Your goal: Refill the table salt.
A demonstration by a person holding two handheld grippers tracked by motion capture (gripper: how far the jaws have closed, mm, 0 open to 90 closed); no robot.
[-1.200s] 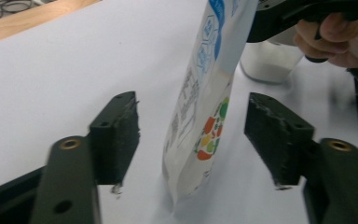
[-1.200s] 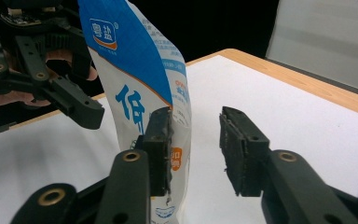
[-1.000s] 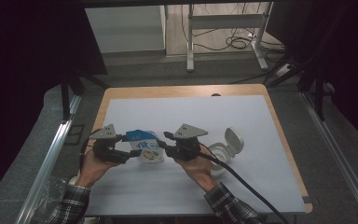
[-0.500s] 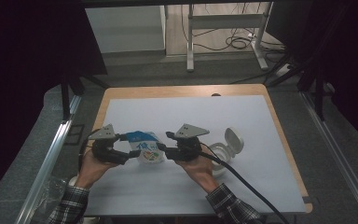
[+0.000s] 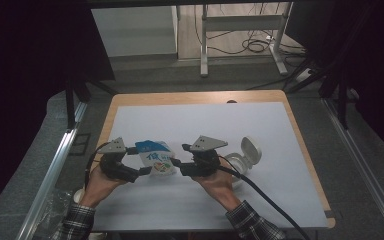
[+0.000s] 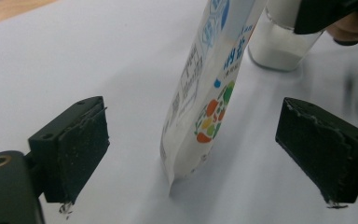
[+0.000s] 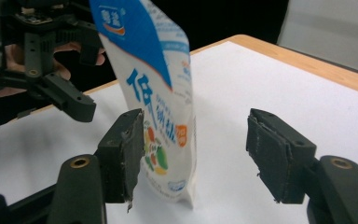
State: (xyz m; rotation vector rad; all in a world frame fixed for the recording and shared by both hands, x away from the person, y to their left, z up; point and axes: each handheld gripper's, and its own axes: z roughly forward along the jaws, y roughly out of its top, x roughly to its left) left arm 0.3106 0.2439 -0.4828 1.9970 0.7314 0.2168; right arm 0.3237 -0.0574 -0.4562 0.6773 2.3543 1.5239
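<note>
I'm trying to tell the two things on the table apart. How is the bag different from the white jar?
The bag is flat and soft, printed in blue with colourful pictures; the jar is round, stiff and plain white. The bag stands upright between the left gripper and the right gripper, while the jar sits behind the right gripper with its flip lid open. Both rest on the same white mat.

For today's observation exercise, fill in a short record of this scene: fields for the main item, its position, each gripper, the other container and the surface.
main item: white and blue pouch, printed with fruit pictures
position: standing upright on the white mat, between the two grippers
left gripper: jaws have just been opening; pouch stands between them, pads clear of it
right gripper: jaws have just been opening; pouch by one pad, a wide gap to the other
other container: clear jar with its flip lid open, beside the right gripper
surface: wooden table under the mat
</note>
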